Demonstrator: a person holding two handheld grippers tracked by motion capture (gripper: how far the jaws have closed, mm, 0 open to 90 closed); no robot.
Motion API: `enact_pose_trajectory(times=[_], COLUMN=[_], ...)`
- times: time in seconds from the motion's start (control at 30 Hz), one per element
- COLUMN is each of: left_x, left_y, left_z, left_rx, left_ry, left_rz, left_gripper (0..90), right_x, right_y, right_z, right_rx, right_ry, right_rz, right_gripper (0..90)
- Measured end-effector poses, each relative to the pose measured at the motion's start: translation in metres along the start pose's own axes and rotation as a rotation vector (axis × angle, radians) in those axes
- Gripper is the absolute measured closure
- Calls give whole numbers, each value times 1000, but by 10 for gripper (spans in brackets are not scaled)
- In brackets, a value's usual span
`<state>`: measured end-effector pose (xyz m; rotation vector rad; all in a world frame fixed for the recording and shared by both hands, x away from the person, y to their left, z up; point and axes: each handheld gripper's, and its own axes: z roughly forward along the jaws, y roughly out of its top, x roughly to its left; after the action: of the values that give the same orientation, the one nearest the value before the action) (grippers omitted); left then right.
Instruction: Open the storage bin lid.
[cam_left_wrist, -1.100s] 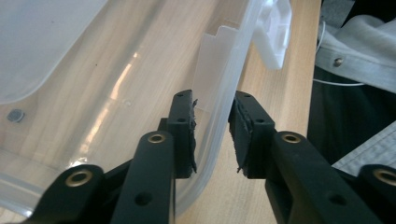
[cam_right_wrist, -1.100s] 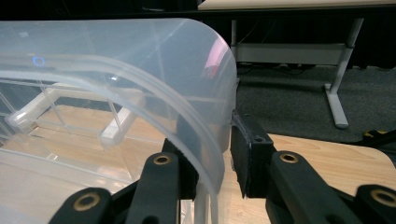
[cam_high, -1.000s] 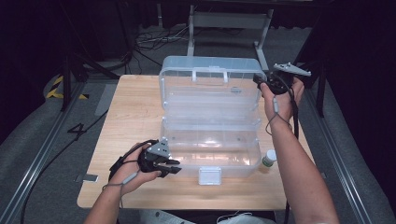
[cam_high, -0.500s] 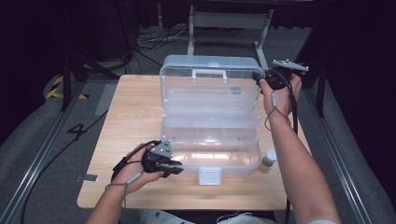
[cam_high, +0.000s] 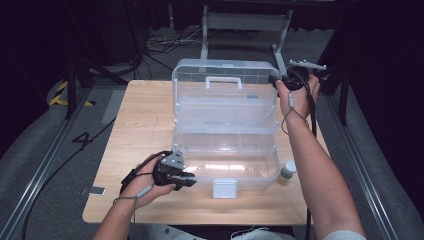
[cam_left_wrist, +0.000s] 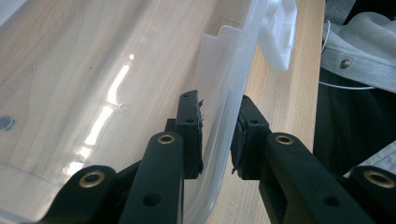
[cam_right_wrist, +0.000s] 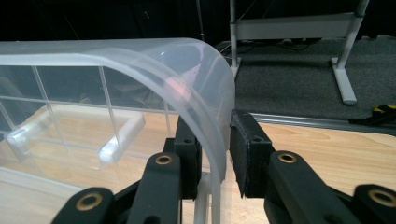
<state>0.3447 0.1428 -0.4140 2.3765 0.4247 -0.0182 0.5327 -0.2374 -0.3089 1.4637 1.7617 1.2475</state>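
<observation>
Left gripper view, nearest first: my left gripper (cam_left_wrist: 217, 135) straddles the front wall of the clear plastic box (cam_high: 225, 150), at its near left corner, one pad inside, one outside. Jaws stand narrow, and the pads look to be on the wall or a hair off it, so I read this as a light pinch, not a hard clamp. In the high view the base of the box sits toward the near edge of the worktop (cam_high: 145, 115), the white latch (cam_high: 224, 188) hangs off its front, and a small white bottle with a green band (cam_high: 287, 170) stands just beside its right end. Long axis runs left to right across the worktop; the opening faces up and the latch points at me. Further back, the lid (cam_high: 225, 90) stands near upright on the rear hinge, handle (cam_high: 223, 81) on its top face. In the right gripper view my right gripper (cam_right_wrist: 212, 154) is on the lid's curved top right corner edge, wall between the pads, same narrow gap, apparently gripping. Handling, my judgement: empty thin-wall plastic, so light, a bit flexy, slick under the pads, and it could crack or slip if squeezed hard at a flat panel. Best hold is where I am now, on rims and corners where the wall is curved and stiffest. Lid will swing about the hinge line, so steady the base while moving it.
</observation>
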Motion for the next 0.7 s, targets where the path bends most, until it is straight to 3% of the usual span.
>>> enact_pose_trajectory(times=[0.37,0.7], left_x=[-2,-3], left_y=[-2,-1], left_z=[0,0], left_rx=[-12,-15], left_ry=[27,34], left_rz=[7,-9], left_gripper=[745,739], right_x=[-4,-12], right_y=[0,1], right_z=[17,37], right_rx=[-4,38], right_ry=[-14,-11], right_rz=[16,38], right_gripper=[753,754])
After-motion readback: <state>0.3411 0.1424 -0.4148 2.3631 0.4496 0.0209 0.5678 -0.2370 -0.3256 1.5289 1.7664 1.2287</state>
